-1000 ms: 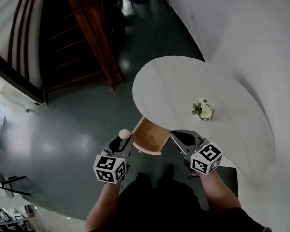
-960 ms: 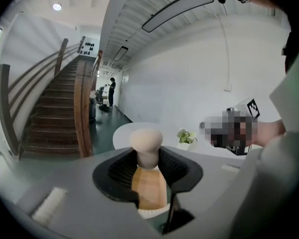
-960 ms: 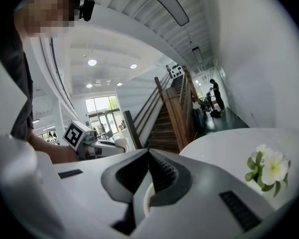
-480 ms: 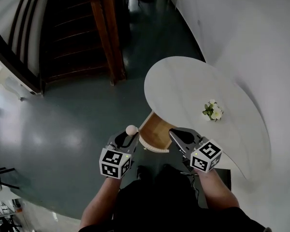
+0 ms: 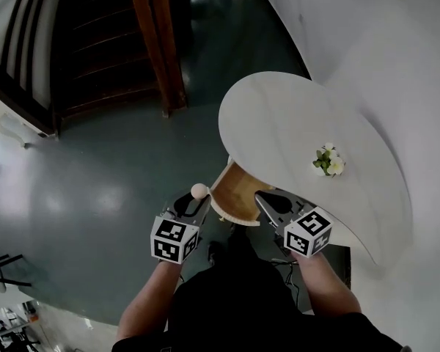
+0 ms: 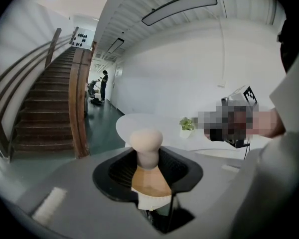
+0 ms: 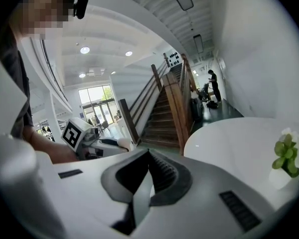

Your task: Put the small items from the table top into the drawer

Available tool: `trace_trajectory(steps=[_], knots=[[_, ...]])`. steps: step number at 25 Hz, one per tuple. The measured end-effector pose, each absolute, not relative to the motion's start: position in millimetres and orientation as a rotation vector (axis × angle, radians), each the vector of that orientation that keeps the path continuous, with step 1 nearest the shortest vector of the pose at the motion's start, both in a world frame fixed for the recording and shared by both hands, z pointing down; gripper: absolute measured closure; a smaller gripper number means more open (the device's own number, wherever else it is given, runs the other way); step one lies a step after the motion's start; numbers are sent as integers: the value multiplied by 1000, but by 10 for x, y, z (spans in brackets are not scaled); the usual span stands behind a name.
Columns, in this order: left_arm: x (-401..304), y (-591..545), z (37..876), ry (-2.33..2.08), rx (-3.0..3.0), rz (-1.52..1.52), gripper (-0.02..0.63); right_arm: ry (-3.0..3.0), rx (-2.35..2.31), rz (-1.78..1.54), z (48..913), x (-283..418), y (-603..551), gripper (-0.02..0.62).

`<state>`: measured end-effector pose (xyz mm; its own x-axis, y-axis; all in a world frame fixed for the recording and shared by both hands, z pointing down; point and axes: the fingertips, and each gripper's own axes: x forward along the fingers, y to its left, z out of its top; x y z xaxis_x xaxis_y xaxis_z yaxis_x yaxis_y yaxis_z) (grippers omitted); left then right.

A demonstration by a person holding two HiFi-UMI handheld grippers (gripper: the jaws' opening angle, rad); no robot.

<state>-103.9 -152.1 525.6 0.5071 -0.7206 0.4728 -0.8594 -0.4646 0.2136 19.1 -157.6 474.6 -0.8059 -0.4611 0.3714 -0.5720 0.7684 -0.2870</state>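
Note:
My left gripper [image 5: 196, 197] is shut on a small wooden item [image 5: 199, 191] with a round beige knob on top, held just left of the open drawer [image 5: 233, 205]. In the left gripper view the wooden item [image 6: 146, 144] stands upright between the dark pads, knob pointing away from me. The drawer has a light wooden inside and sticks out from under the white table [image 5: 293, 119]; nothing shows inside it. My right gripper [image 5: 267, 199] hovers at the drawer's right side, jaws shut with nothing between them [image 7: 148, 176].
A small pot of white flowers [image 5: 328, 161] stands on the table near its right side. A wooden staircase [image 5: 154, 42] rises behind on the dark green floor. A black object [image 5: 343, 259] lies under the table's right end. A person [image 6: 104, 83] stands far down the hall.
My left gripper with the wooden item has crept a little nearer to the drawer's left edge. My head has shifted, so the table sits higher in view. The right gripper keeps its place.

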Motion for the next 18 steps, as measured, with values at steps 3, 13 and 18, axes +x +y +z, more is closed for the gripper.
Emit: trace_trajectory(steps=[3, 13, 18], knots=[[-942, -1612, 5387, -1261, 2325, 488, 469, -2673, 810, 602, 4885, 215, -1657, 584], [-595, -1865, 5899, -1130, 2324, 627, 468, -2593, 875, 697, 5496, 415, -1833, 584], [-472, -1884, 6230, -1046, 2328, 747, 468, -2551, 873, 709, 5741, 434, -1818, 584]])
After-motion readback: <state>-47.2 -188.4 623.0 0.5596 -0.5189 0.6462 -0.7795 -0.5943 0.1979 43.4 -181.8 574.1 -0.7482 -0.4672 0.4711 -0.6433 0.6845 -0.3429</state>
